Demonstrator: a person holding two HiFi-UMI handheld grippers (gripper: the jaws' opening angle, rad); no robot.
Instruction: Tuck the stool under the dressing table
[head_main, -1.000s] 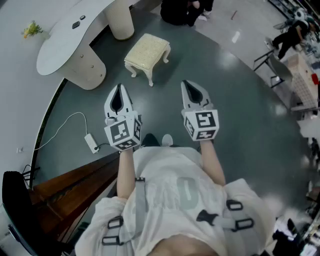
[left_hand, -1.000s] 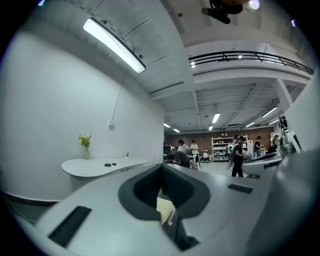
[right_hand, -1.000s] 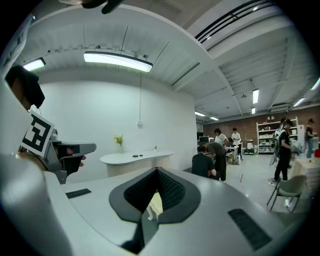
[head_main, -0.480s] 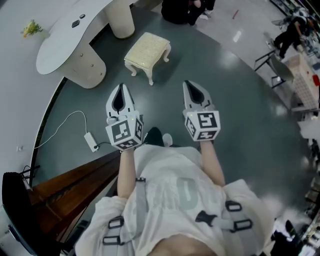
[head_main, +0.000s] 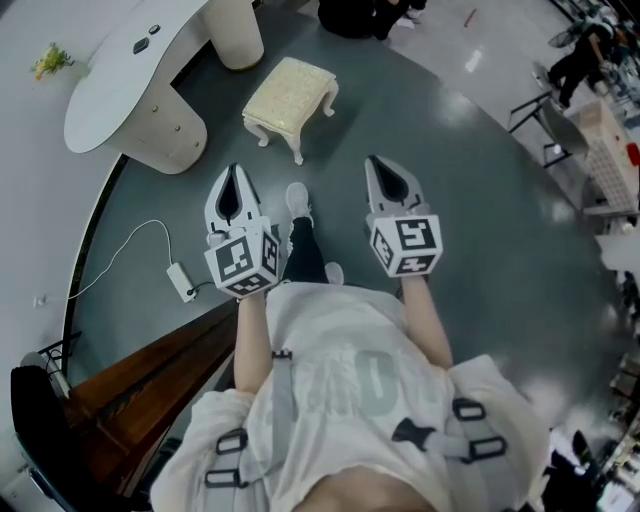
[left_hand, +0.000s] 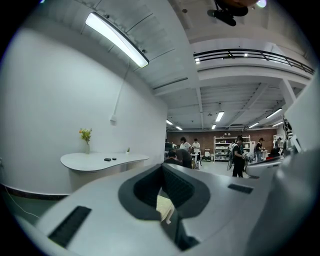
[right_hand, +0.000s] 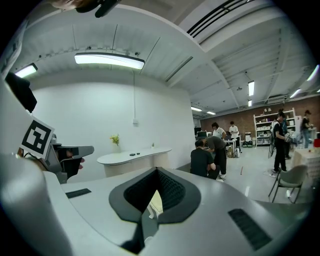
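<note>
Both pinched closed and empty, left claw (head_main: 233, 170) and right claw (head_main: 376, 161) should meet the cream cushioned stool (head_main: 288, 92) ahead squarely, nudging it under the white curved bench (head_main: 108, 82).

bright, even light from long ceiling tubes (left_hand: 117, 40); pale glare on the glossy floor (head_main: 470, 65). gripper views bend hard, corners black; the left gripper (left_hand: 161, 169) looks soft up close.

Both forearms reach forward side by side, the left tongs (head_main: 233, 192) and right tongs (head_main: 388, 181) level, jaws closed and holding nothing.
</note>
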